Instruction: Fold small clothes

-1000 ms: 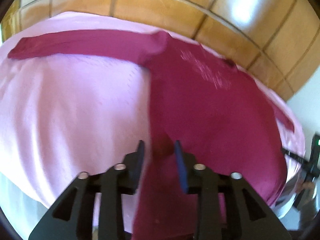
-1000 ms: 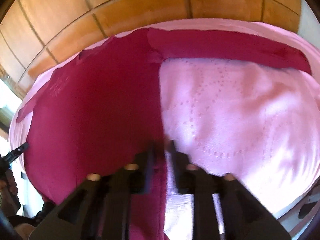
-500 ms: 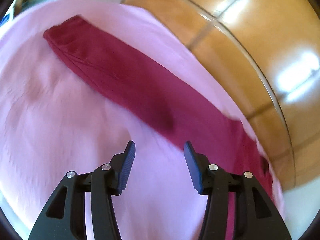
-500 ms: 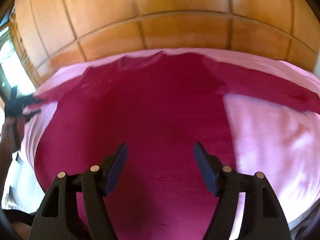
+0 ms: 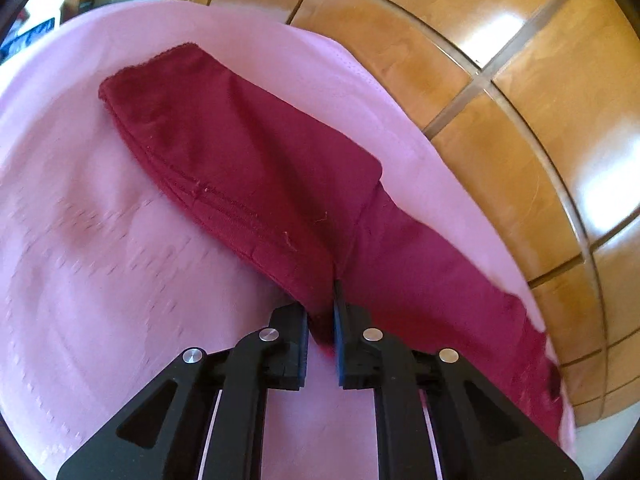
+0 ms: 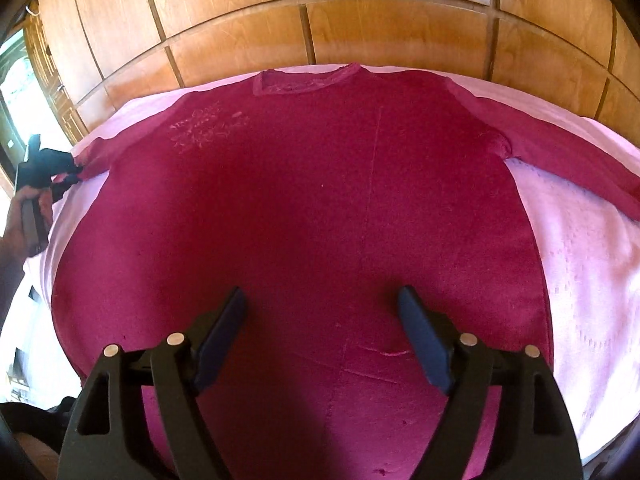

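A dark red long-sleeved shirt (image 6: 320, 208) lies flat on a pink cloth (image 6: 580, 280), neck at the far side. In the left wrist view its left sleeve (image 5: 240, 160) stretches away to the cuff at upper left. My left gripper (image 5: 321, 320) is shut on the near edge of this sleeve. It also shows in the right wrist view (image 6: 60, 168) at the far left, gripping the sleeve. My right gripper (image 6: 320, 320) is open and empty, hovering over the shirt's lower body. The right sleeve (image 6: 560, 152) lies out to the right.
A wooden panelled wall (image 6: 360, 20) stands close behind the pink-covered surface, whose far edge (image 5: 400, 120) runs near the wall. A bright doorway (image 6: 16, 92) is at the far left.
My left gripper has moved to the left sleeve and shut on its near edge. My right gripper has opened, let go of the shirt's side and come over the body's middle.
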